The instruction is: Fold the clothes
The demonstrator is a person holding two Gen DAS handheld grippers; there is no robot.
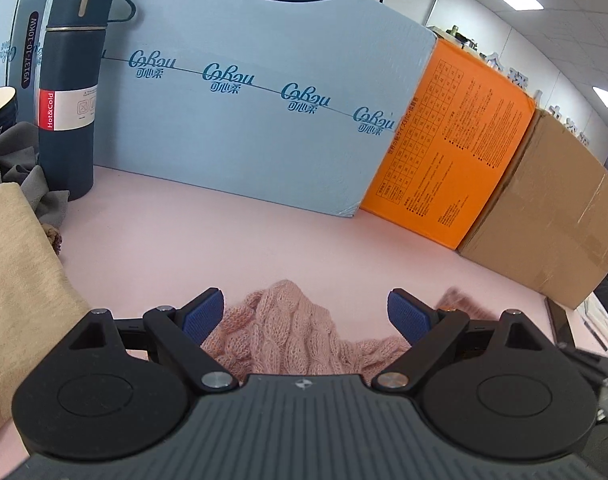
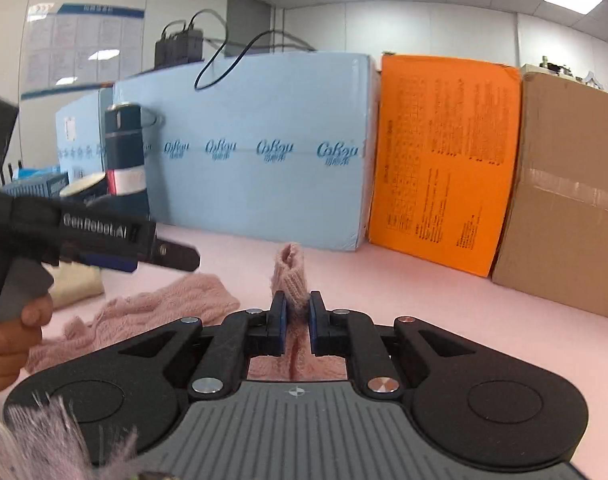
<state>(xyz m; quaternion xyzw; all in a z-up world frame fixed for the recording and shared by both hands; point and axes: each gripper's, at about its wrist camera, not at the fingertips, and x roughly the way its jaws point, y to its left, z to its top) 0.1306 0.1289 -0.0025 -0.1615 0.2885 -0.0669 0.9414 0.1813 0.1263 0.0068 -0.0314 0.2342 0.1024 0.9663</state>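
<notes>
The right tool (image 2: 295, 306) has its blue pads pressed close together on a ribbed end of the pink knitted garment (image 2: 289, 276), which stands up in a narrow tube between them. The left tool (image 1: 306, 314) is spread wide with nothing between its textured blue pads (image 1: 205, 314); the cable-knit bulk of the garment lies on the worktop just below and between them. In the right wrist view the rest of the soft, fuzzy knit spreads leftward in loose folds under the left tool's black body.

The smooth pink worktop (image 1: 223, 232) lies open ahead of both tools up to a row of boxes along its far edge: a pale blue carton (image 1: 263, 120), an orange box (image 1: 456, 168) and a brown cardboard box (image 1: 556, 216), set side by side and touching. To the left, a tan folded cloth (image 1: 15, 280) and crumpled grey fabric (image 1: 19, 160) crowd that side, with a tall dark cylindrical flask (image 1: 69, 92) standing upright just beside the blue carton.
</notes>
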